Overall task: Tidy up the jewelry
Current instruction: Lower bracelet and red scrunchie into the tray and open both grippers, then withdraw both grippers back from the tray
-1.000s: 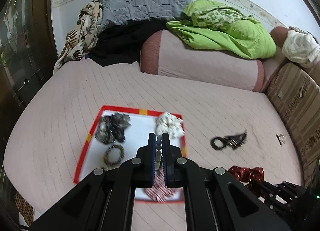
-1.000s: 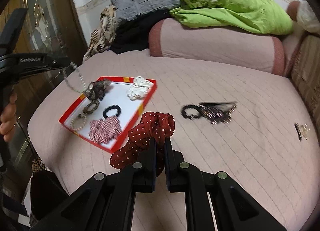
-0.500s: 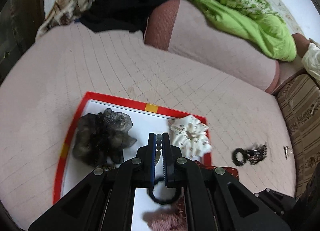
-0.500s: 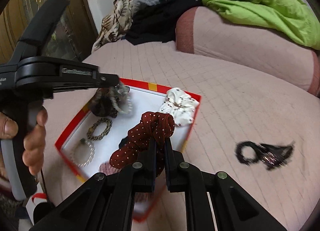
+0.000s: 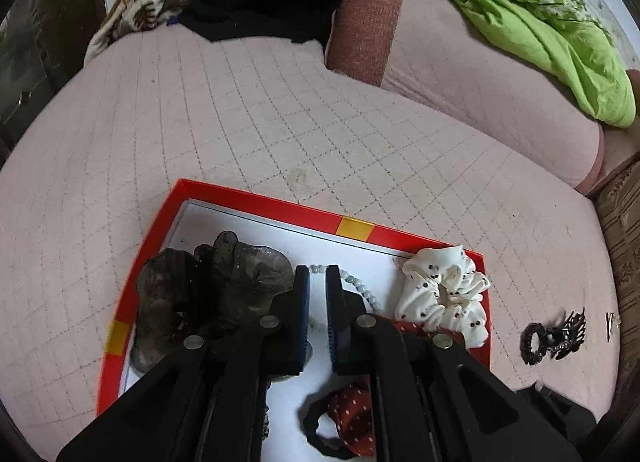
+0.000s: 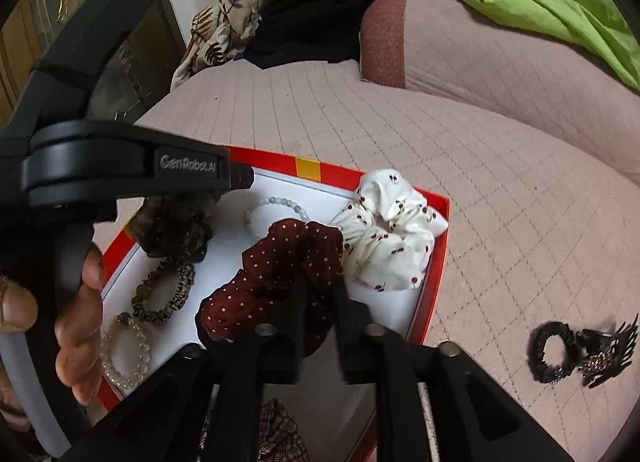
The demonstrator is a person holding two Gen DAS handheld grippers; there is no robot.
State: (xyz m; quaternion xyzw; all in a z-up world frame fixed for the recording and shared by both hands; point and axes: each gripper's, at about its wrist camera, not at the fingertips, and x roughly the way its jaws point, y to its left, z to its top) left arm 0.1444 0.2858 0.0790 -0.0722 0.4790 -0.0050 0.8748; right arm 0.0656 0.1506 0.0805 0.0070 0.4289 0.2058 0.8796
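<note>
Both grippers hang over the red tray (image 5: 256, 203). The left gripper (image 5: 317, 276) has just parted, its pale bead bracelet (image 5: 354, 282) lying loose in the tray. Only the right view shows the right gripper (image 6: 320, 282), just opening, with the maroon scrunchie (image 6: 276, 262) between its jaws, and the pearl bracelet (image 6: 126, 354) at the tray's near corner.

Your two black hand-held grippers

Your left gripper (image 5: 317, 282) has blue-lined fingers, silver screw heads on angular black arms, "GenRobot.AI" embossed on its side and a grey handle; your right gripper (image 6: 320, 282) has matching black arms and screws.
</note>
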